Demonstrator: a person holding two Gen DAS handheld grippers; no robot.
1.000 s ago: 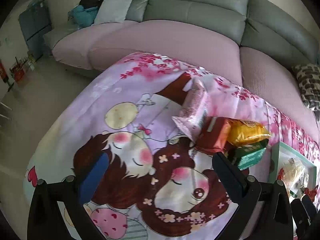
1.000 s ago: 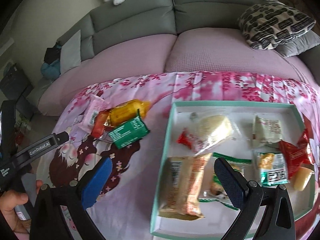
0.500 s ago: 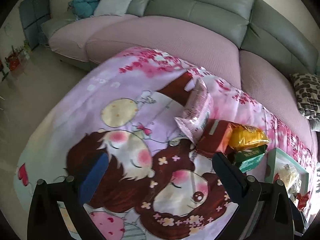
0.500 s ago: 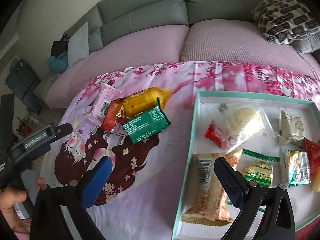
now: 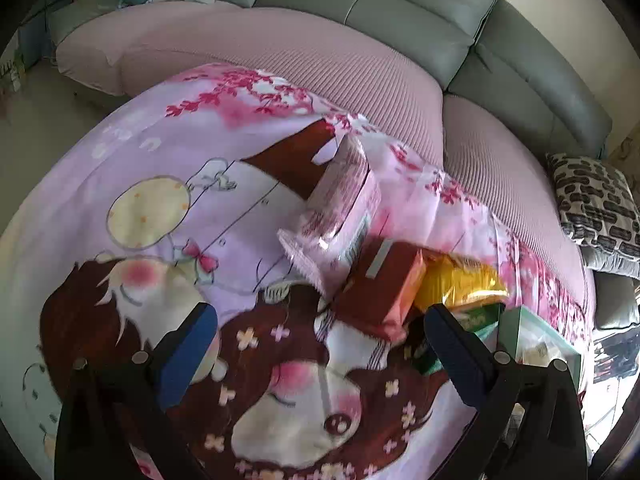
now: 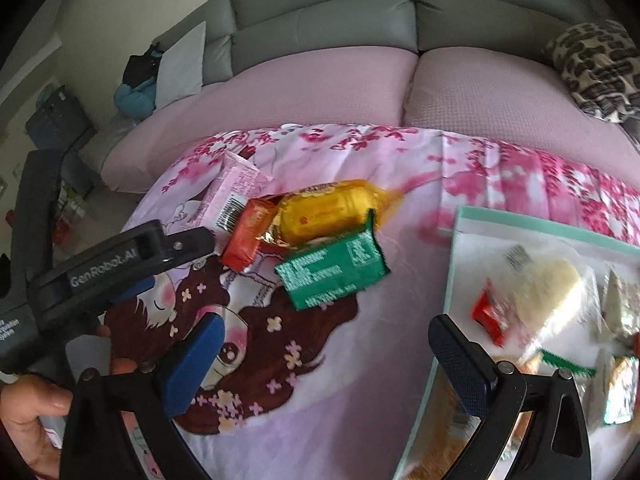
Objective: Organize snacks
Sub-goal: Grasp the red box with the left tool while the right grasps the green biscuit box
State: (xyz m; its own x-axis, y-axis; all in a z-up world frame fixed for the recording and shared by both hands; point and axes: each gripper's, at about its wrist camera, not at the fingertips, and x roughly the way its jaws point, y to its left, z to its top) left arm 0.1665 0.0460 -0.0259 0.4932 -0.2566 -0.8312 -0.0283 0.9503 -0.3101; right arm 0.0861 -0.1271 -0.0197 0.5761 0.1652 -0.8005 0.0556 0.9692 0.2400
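Four snack packets, pink (image 6: 236,194), red (image 6: 249,236), yellow (image 6: 332,212), green (image 6: 334,274), are lying clustered mid-counter (image 6: 340,380); tray (image 6: 452,264) sitting toward right edge. Left gripper (image 5: 320,352) and right gripper (image 6: 324,360) are hovering spread wide, empty.

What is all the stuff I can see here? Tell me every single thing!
pink packet: one, pink, far left of the snack pile on the cloth
red packet: one, orange-red, touching the pink one
yellow packet: one, yellow, behind the green one
green packet: one, green, nearest the tray
tray: one, mint rim, right; holds several snacks, blurred
cartoon cloth: one, pink-purple, under everything
sofa: one, grey with pink covers, behind
patterned pillow: one, black-and-white, right
left gripper: open, empty
right gripper: open, empty
hand: one, lower left, holding the left gripper
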